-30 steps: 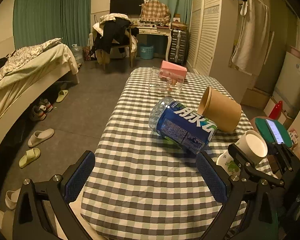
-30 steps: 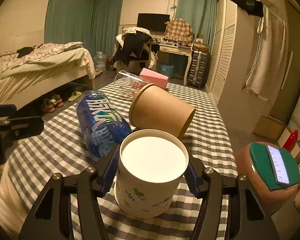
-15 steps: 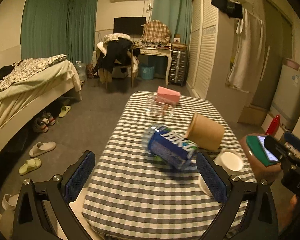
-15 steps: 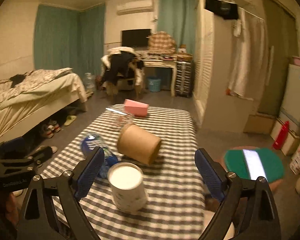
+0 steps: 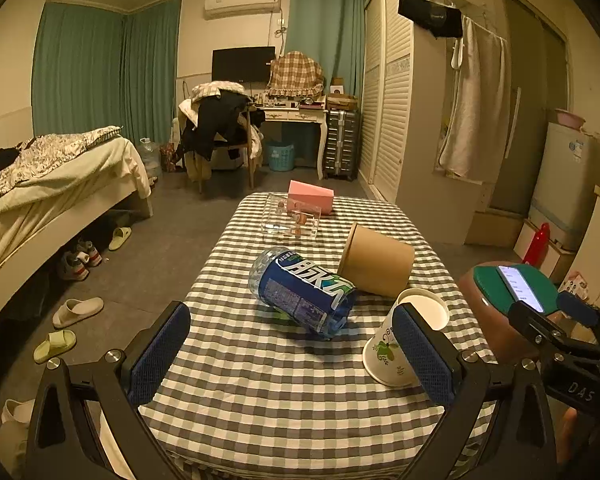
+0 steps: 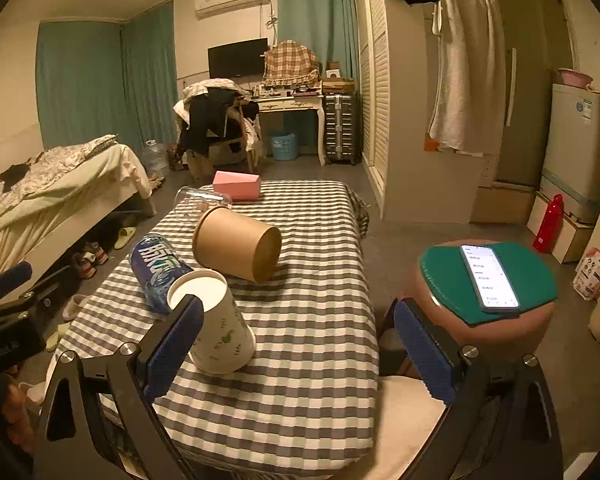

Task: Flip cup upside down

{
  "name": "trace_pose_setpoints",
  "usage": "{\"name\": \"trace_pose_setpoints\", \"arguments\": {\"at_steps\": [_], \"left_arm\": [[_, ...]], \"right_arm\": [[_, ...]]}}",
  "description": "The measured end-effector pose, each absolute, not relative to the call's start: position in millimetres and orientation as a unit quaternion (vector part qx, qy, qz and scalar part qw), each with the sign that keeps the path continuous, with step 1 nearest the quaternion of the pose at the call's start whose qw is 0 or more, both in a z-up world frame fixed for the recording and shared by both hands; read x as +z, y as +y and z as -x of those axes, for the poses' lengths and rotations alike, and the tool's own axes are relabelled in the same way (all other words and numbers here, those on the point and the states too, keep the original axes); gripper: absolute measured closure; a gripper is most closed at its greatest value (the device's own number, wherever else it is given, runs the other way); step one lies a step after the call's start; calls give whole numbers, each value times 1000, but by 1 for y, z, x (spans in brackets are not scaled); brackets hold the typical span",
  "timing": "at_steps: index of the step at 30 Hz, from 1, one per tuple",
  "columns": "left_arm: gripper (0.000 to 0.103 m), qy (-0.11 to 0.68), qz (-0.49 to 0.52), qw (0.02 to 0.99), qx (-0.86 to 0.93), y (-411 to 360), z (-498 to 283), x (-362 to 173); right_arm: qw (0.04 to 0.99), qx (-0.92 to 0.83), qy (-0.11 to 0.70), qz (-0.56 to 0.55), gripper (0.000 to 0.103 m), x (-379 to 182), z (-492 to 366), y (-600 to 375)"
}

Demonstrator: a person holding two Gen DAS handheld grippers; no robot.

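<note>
A white paper cup with green print (image 5: 396, 344) (image 6: 216, 328) stands upside down, flat base on top, near the front right of the checked table (image 5: 260, 392). My left gripper (image 5: 292, 356) is open and empty above the table's front edge, its right finger overlapping the cup in view. My right gripper (image 6: 296, 344) is open and empty, pulled back to the table's right, with the cup just behind its left finger (image 6: 172, 344). The right gripper also shows in the left wrist view (image 5: 564, 328).
A blue-labelled bottle (image 5: 304, 292) lies on its side mid-table, a brown paper tub (image 5: 374, 264) lies against it. A clear box (image 5: 292, 220) and pink box (image 5: 310, 196) sit at the far end. A stool with a phone (image 6: 488, 276) stands right of the table.
My right gripper opened, let go of the white cup and pulled back to the right. The cup stays upside down on the table. My left gripper drew back.
</note>
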State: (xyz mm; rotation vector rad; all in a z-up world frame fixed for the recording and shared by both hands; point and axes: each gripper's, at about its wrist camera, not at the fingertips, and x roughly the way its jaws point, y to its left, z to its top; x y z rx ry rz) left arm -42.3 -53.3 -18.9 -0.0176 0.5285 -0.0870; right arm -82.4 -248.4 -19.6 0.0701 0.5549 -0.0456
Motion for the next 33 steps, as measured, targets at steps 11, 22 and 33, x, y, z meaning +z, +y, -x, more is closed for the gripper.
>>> {"name": "trace_pose_setpoints", "arguments": {"at_steps": [11,22,33], "left_arm": [[0,258,7,965,-44,-51,42,-19],[0,260,6,965,-41,-49,45,-18],[0,258,-1,965,-38,-48,47,-19]], "right_arm": [[963,-26,266,-31,0,-15,86,-248],[962,-28,269,-26,0,-15,85,-243],[962,-29,270,-25,0,-15,85,-242]]}}
